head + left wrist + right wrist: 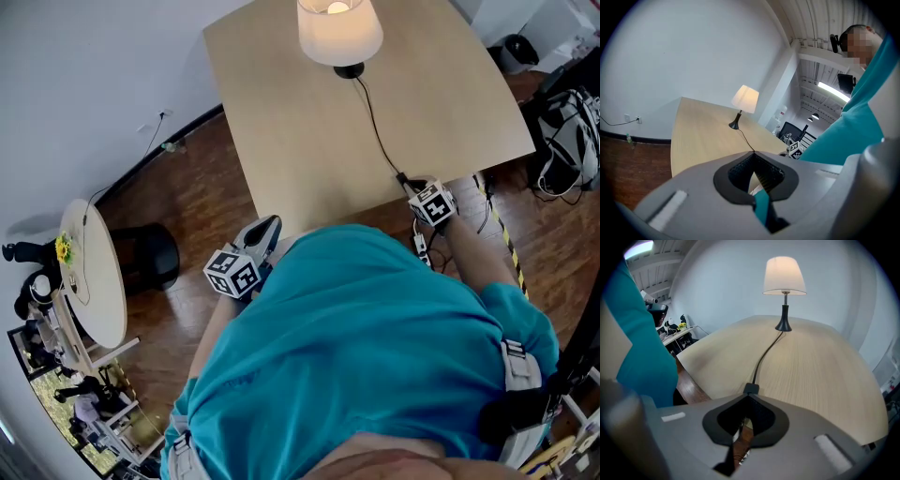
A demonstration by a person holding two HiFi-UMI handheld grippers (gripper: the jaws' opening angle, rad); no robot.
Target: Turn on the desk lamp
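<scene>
1. right gripper view: the desk lamp (784, 275) stands upright at the far end of the table (825, 371). its shade glows bright, and the head view shows a lit bulb inside, so i read it as on.
2. the cord (766, 355) runs from the lamp base toward me and ends at a small dark inline switch (751, 389) near the table's near edge.
3. the right gripper (749, 397) has its fingers pressed together, nothing pinched between them. the tips sit right at the switch, and i can't tell if they're touching it or just short of it.
4. left gripper view: the left gripper (753, 153) also has its fingers pressed together and empty. it is off the table's near corner, close to my teal shirt (366, 347) and well apart from the lamp (745, 99).
5. step call: this is the switch press, and with the glow the goal looks met.
6. next move, my guess: lift the right tips straight off the switch without dragging the cord or toggling it again. the left has nothing to do.
</scene>
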